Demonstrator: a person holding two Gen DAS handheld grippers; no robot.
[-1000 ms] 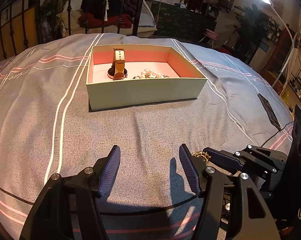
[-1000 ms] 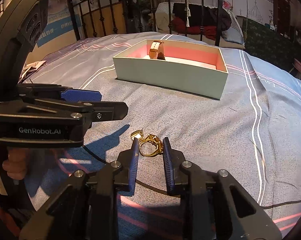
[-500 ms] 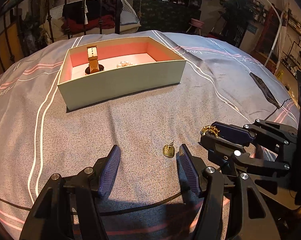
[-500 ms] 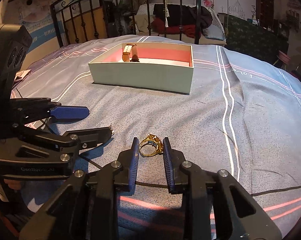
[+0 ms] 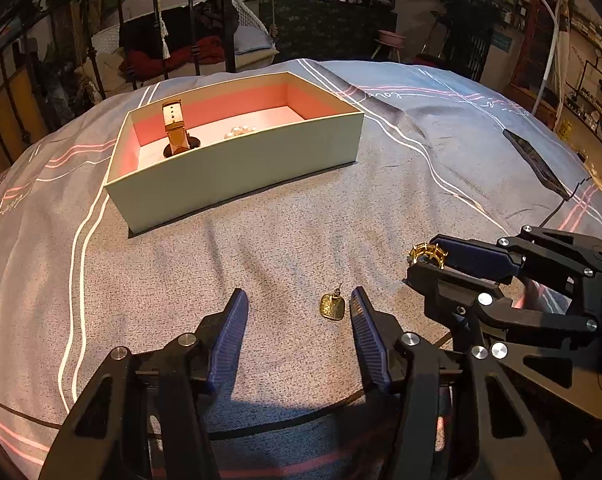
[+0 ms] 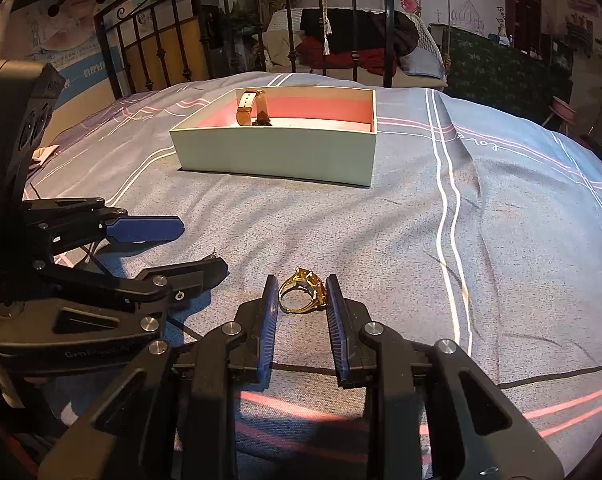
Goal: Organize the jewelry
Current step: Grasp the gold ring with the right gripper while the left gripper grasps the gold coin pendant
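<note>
Left gripper (image 5: pixel 297 304) jaws closing around a gold earring (image 5: pixel 333 306) lying flat on the bedspread (image 5: pixel 261 240); earring sits near the right-hand pad, pads not yet on it. Right gripper (image 6: pixel 302 294) is clamped on a gold ring (image 6: pixel 304 293), pinched between both pads just off the cloth. Step in hand: picking up the last loose pieces for the open box (image 5: pixel 237 168), which stands beyond both grippers, well apart from the earring. Box already holds a watch (image 5: pixel 175 128) upright at its left end and what looks like a pearl piece (image 5: pixel 240 131) beside it, too small to be sure. Next move likely calls for a low, centred pinch on the earring; it is thin and flat, so the pads could slide over it or nip the fabric. Right gripper sits just right of the earring, crowding the approach. Dark flat object, maybe a phone (image 5: pixel 535 164), lies far right of the box, out of the way.
</note>
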